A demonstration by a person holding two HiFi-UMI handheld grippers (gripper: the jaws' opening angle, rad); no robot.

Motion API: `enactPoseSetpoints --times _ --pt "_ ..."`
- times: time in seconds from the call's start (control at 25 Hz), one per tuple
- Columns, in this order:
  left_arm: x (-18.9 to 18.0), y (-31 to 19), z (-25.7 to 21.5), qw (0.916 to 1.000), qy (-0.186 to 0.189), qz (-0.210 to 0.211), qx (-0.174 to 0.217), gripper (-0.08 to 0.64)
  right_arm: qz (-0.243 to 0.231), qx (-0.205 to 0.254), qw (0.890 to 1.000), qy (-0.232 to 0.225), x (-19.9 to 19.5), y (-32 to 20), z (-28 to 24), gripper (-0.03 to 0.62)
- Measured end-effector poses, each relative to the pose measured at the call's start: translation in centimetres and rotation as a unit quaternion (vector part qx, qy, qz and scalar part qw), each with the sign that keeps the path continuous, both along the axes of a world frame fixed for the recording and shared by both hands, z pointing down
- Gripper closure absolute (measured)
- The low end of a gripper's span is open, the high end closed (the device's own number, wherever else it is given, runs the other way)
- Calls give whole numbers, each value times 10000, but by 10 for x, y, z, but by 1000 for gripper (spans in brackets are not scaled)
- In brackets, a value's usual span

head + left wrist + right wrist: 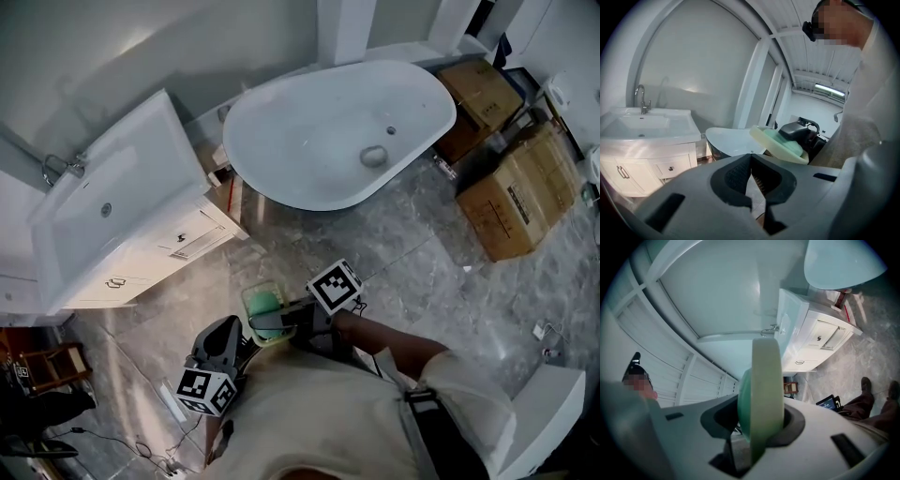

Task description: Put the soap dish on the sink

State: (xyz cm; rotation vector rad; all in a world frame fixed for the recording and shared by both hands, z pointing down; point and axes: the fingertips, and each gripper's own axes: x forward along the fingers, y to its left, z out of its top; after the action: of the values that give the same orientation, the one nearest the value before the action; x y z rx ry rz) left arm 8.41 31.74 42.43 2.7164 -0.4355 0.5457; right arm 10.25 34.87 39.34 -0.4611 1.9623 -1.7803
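Right gripper (286,321) is clamped on the soap dish (262,307) by one edge, over the floor and well apart from the sink (150,131). Left gripper (751,159) is closed and empty.

Risk: the edge-only pinch could let the dish pivot or slip, and a tilt could drop its green inner part.

Text: print on the cardboard boxes (520,192) is too small to read. No brand is legible.

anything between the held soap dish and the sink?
Head view: only bare marble floor and the vanity drawer front separate the soap dish, in the right tool, from the sink.
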Motion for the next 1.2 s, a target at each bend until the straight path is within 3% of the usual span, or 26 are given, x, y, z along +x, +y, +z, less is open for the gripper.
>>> enactPoseSetpoints --times 0.2,0.32,0.4,0.6,0.68,0.8,0.92,1.08,1.2 --pt "2 -4 -9 9995 135 158 245 540 40 24 9999 150 4 -8 -5 448" --pt "-6 -36 -11 9976 246 601 226 540 440 129 9985 291 -7 -39 -7 448" --pt "-23 -62 -11 9972 325 640 214 540 507 105 9978 419 -22 -62 -2 448" --pt "-88 -125 -17 9978 571 -338 -2 540 82 -126 9980 612 -52 -104 4 448" --pt "-120 -155 -23 9965 487 -678 -1 540 52 -109 9977 672 -62 -121 2 448" --pt "-184 -202 -13 9935 273 -1033 391 540 -76 -90 9964 836 -89 -149 8 448" --pt "-232 -220 -2 9893 104 -1413 340 540 -321 -127 9949 948 -118 -164 13 448" --pt "-239 -219 3 9868 220 -1569 347 540 -596 -117 9927 1039 -130 -166 5 448" --pt "-229 -213 3 9887 301 -1433 317 540 -766 -120 9911 1079 -139 -169 3 448"
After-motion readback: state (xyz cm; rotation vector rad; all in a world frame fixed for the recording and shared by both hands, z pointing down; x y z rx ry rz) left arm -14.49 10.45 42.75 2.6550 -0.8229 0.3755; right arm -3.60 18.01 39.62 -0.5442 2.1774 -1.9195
